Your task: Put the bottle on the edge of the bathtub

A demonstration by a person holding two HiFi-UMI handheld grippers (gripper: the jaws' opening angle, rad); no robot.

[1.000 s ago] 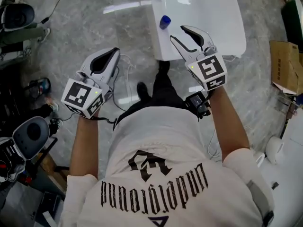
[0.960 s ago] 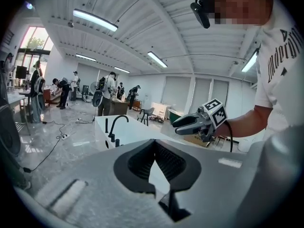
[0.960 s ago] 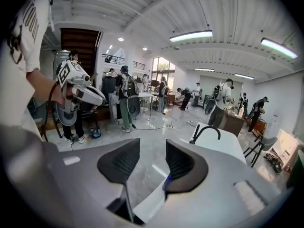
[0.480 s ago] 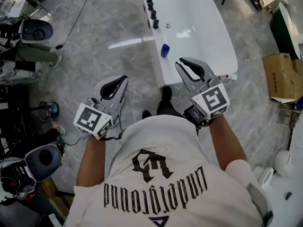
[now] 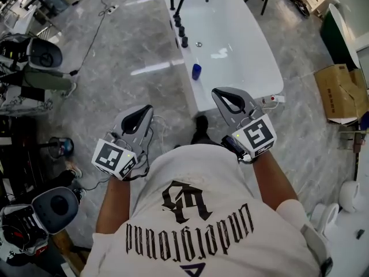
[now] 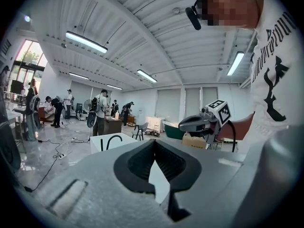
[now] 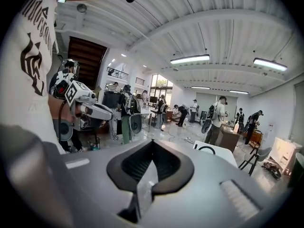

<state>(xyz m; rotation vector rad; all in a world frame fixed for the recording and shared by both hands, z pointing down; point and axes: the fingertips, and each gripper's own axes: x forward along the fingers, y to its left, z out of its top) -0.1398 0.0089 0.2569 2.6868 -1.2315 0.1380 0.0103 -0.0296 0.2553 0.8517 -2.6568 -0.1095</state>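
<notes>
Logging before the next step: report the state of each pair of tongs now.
Left tongs: closed, holding nothing.
Right tongs: closed, holding nothing.

Surroundings: grey marble floor, workshop clutter at the edges.
Cardboard box sits on the floor at right, with a dark green container beyond it. White power strip with its cable lies at upper left. Black shoe shows just above a white shirt with black print. Several people stand far off, under long ceiling lights.
</notes>
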